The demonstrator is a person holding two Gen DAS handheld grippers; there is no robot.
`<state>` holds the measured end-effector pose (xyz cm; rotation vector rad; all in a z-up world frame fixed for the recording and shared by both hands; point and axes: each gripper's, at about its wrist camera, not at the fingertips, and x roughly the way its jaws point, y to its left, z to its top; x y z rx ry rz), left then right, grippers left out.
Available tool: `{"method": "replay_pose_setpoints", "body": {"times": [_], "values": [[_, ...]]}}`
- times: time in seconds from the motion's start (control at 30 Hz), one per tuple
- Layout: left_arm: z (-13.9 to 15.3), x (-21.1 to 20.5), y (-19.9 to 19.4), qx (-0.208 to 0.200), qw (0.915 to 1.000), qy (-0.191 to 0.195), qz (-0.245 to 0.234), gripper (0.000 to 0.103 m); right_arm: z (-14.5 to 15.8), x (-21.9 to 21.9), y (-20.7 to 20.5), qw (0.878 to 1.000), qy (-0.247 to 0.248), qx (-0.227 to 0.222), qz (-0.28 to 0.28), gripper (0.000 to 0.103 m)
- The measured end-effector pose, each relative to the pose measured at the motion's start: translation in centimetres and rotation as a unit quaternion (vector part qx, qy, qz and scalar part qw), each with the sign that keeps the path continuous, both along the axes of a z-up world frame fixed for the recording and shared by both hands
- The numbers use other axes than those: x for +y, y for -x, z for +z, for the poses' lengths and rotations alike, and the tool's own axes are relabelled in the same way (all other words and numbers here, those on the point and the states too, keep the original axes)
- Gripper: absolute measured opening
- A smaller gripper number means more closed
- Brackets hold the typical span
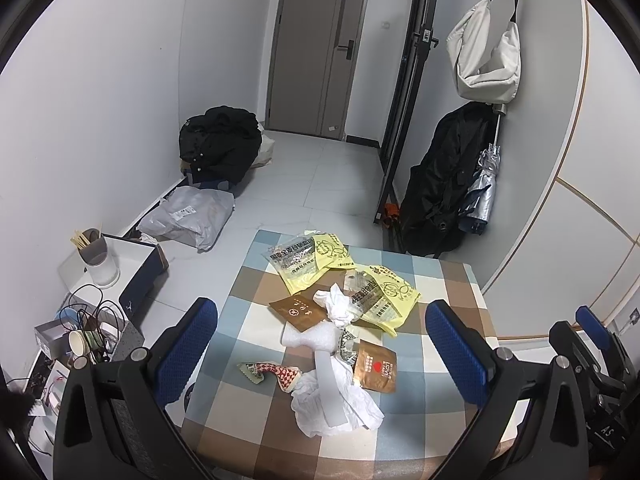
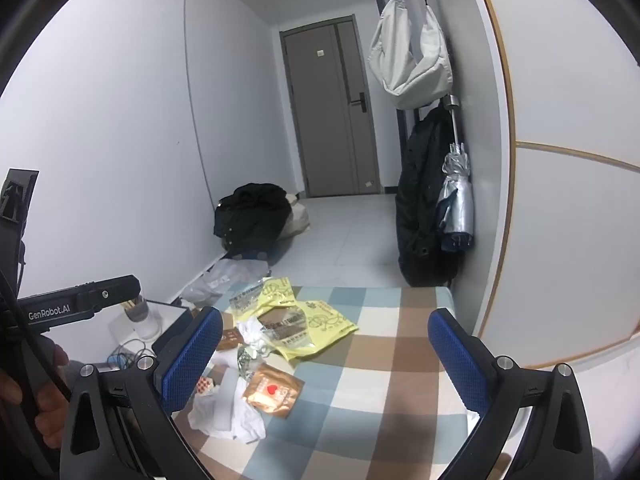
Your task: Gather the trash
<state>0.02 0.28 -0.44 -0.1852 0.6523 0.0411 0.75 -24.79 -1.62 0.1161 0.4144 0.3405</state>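
Trash lies in a heap on a table with a checked cloth (image 1: 432, 280) (image 2: 400, 360). It holds yellow plastic bags (image 1: 316, 264) (image 2: 320, 320), crumpled white tissue (image 1: 340, 408) (image 2: 224, 412), a white foam piece (image 1: 308, 338), a brown packet (image 1: 298, 310), a copper sachet with a red heart (image 1: 376, 368) (image 2: 272, 394) and a red-and-white checked wrapper (image 1: 276, 372). My left gripper (image 1: 328, 352) is open and empty above the heap. My right gripper (image 2: 324, 354) is open and empty, above the table to the right of the heap.
Left of the table stand a white cup with sticks (image 1: 98, 258), a box (image 1: 140, 268) and tangled cables (image 1: 88, 320). Black clothes (image 1: 220, 144) and a grey parcel bag (image 1: 192, 216) lie on the floor. A coat, an umbrella (image 1: 480, 192) and a white bag (image 1: 484, 52) hang at the right wall.
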Motion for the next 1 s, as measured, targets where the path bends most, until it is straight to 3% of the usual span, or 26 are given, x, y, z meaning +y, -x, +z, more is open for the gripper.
{"method": "replay_pose_setpoints", "body": {"times": [0.63,1.0], "values": [[-0.4,0.1,-0.4,0.014,0.9998,0.007,-0.010,0.102,-0.1,-0.3,-0.3,1.000,-0.005,0.003,0.000,0.103],[-2.2,1.4,-1.7,0.057,0.9946,0.061,-0.061,0.102,-1.5,0.1,-0.9,1.000,-0.011,0.023,0.011,0.103]]}}
